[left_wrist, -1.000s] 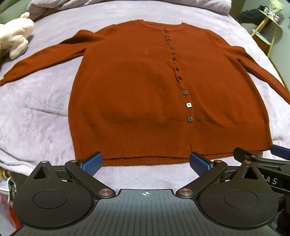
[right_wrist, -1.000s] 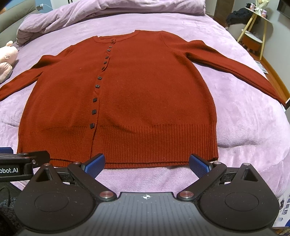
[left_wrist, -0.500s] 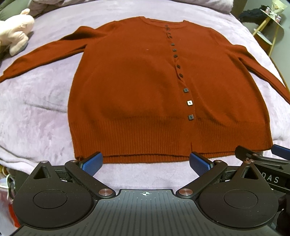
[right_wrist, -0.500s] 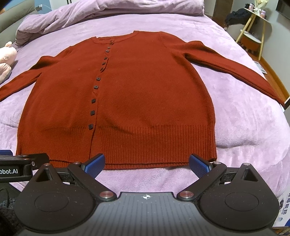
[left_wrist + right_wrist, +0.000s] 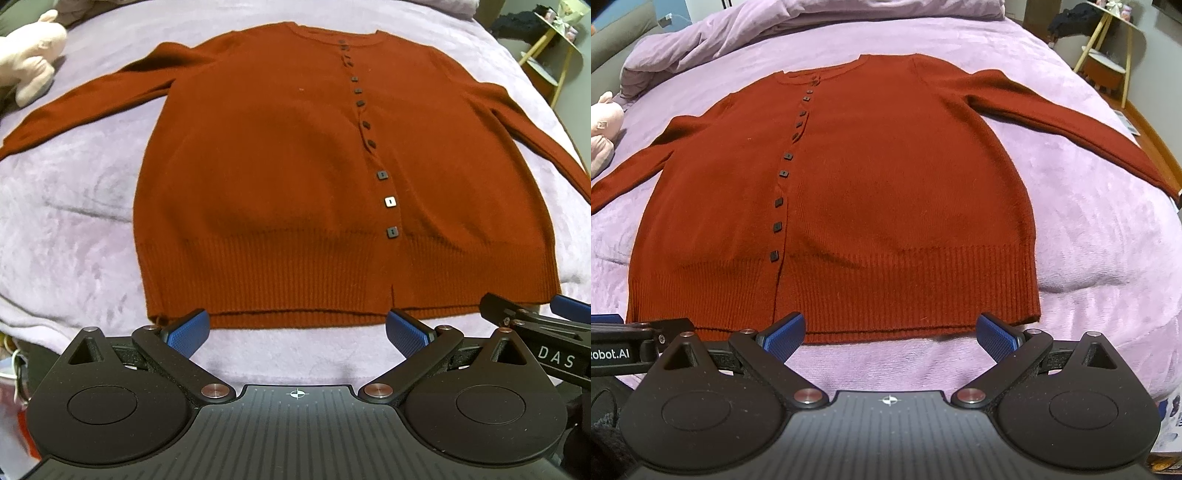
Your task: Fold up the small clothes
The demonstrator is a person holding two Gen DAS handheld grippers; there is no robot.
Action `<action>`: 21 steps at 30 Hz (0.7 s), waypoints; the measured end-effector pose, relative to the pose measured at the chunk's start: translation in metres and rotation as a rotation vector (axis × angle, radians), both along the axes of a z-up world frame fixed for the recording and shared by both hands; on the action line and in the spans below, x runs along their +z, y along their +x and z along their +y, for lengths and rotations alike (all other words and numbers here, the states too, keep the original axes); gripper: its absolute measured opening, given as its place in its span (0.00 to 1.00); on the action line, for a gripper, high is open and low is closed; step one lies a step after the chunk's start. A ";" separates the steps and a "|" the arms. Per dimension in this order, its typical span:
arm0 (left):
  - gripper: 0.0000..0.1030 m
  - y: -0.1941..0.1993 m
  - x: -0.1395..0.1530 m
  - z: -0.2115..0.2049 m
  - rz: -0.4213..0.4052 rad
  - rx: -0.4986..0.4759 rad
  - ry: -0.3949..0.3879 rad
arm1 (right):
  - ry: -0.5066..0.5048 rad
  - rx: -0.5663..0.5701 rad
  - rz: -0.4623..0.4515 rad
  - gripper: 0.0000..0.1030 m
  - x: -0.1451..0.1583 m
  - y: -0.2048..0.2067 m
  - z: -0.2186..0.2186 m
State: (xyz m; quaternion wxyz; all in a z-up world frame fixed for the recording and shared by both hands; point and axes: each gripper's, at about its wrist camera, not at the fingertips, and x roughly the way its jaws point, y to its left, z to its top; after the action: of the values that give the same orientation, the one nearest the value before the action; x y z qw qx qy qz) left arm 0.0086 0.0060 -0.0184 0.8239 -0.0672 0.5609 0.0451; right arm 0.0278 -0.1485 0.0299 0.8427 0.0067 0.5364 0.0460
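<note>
Since the rust-red knitted buttoned cardigan (image 5: 295, 177) lies flat, sleeves spread, on the lilac bed (image 5: 1089, 229), no fold is made; my left gripper (image 5: 297, 332) and right gripper (image 5: 890, 334) hover at its hem, jaws apart, empty.

Pink plush toy (image 5: 31, 61), perhaps a pig.

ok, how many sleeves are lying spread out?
2. One sleeve lies spread toward the plush; the other sleeve spreads off the opposite side of the cardigan. Neither is folded in.
</note>
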 end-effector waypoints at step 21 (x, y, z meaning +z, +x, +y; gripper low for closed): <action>0.98 0.086 -0.015 0.027 -0.212 0.160 0.011 | 0.545 -0.812 -0.437 0.88 -0.044 0.092 -0.298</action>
State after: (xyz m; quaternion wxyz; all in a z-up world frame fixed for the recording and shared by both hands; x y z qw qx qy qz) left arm 0.0950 0.0331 -0.0331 0.8726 -0.1115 0.4634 0.1067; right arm 0.1198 -0.4466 -0.0144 0.8524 0.4226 0.2715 -0.1454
